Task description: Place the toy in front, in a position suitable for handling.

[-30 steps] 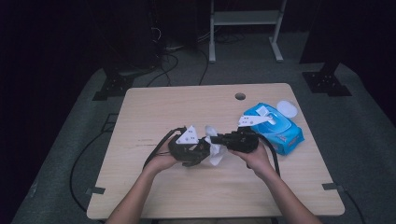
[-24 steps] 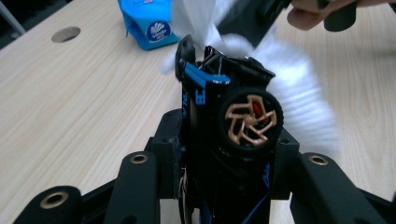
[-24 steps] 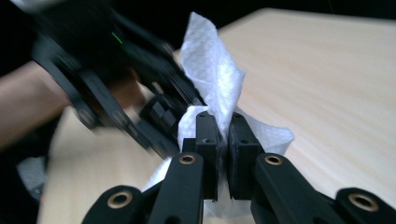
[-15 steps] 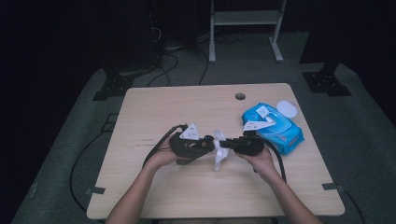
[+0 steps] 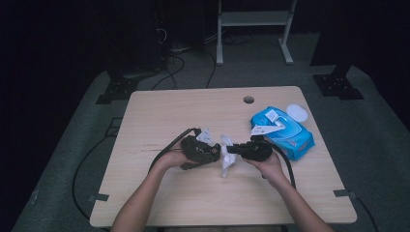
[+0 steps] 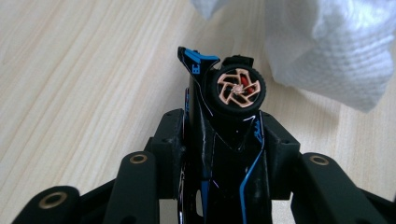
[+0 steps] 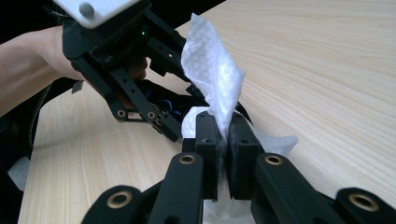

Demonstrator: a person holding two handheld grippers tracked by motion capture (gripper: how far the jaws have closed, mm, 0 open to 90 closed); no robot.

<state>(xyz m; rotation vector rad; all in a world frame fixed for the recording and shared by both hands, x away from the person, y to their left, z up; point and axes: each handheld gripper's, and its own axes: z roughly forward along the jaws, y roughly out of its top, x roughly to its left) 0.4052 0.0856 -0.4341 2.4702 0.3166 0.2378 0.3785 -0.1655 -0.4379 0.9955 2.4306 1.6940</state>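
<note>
The right gripper [image 7: 223, 135] is pinching a thin, white, dimple-embossed wipe [image 7: 212, 70] between its blocky black pads, the crumpled sheet standing up above them. The left gripper [image 6: 224, 140] is clamping a glossy black toy car [image 6: 219, 154] with blue pinstripes, its jaws having just been easing wider while the car is sitting between them; a rubber-tyred wheel [image 6: 236, 88] with copper-coloured spokes is pointing toward the wipe. In the high view both are meeting low over the middle of the pale wood-grain worktop [image 5: 159, 116], wipe between them. A soft blue wipe packet [image 5: 285, 133] is lying just beyond the right hand, beside a round white lid [image 5: 297, 112]
</note>
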